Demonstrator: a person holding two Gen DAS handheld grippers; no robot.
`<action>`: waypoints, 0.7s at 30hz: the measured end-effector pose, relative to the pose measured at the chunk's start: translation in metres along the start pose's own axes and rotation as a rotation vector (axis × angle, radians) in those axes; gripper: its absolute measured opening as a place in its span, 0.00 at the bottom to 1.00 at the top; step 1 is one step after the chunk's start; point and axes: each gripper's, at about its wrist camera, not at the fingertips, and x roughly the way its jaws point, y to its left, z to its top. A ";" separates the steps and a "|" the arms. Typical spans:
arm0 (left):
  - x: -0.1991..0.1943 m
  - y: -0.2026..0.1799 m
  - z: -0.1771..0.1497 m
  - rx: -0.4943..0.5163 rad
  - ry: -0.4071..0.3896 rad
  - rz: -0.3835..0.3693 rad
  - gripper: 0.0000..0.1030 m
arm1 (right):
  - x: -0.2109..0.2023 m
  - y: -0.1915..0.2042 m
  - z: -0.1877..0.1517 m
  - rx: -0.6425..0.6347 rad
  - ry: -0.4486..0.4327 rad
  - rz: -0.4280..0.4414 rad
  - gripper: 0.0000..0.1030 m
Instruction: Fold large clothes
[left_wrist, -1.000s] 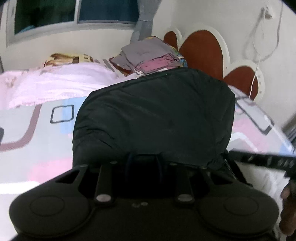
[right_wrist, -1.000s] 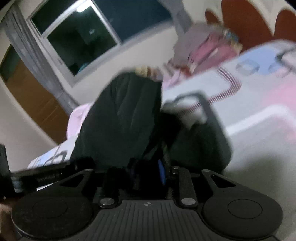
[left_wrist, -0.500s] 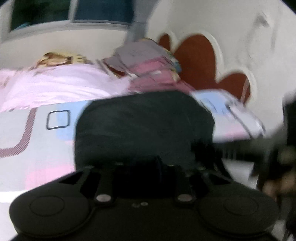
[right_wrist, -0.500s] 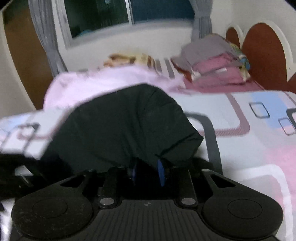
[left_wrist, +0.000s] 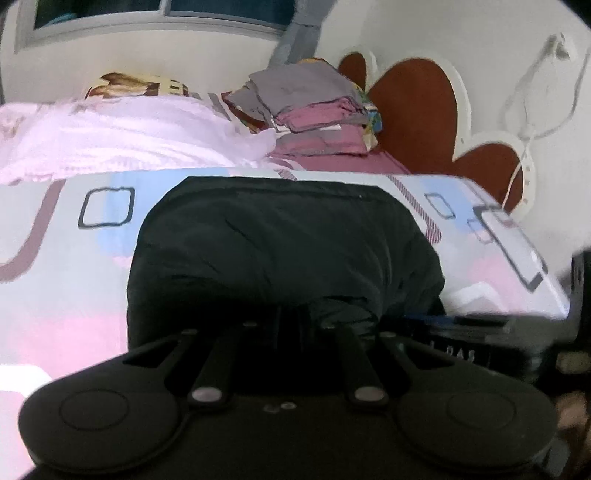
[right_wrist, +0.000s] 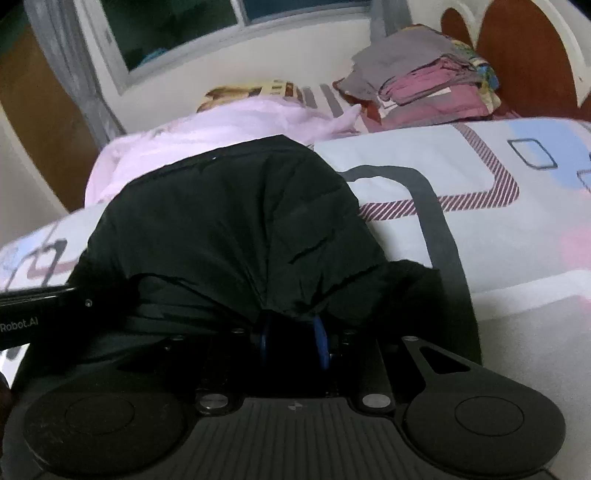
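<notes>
Both hand-held grippers, left (left_wrist: 291, 317) and right (right_wrist: 291, 325), pinch the puffy black jacket (right_wrist: 229, 229) on the patterned bed (right_wrist: 498, 236).

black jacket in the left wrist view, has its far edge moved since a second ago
Yes. The black jacket reached up to the folded clothes stack a second ago; now its far edge lies lower, with a strip of patterned bedsheet between them.
</notes>
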 end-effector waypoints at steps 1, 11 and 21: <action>-0.003 -0.002 0.003 0.014 0.012 -0.001 0.09 | -0.002 0.001 0.003 -0.003 0.016 -0.003 0.23; -0.048 -0.014 0.002 0.107 -0.041 0.040 0.19 | -0.032 0.005 0.009 -0.015 0.007 -0.026 0.23; -0.036 -0.018 0.021 0.086 -0.055 0.072 0.19 | -0.062 0.023 0.041 -0.043 -0.095 -0.020 0.23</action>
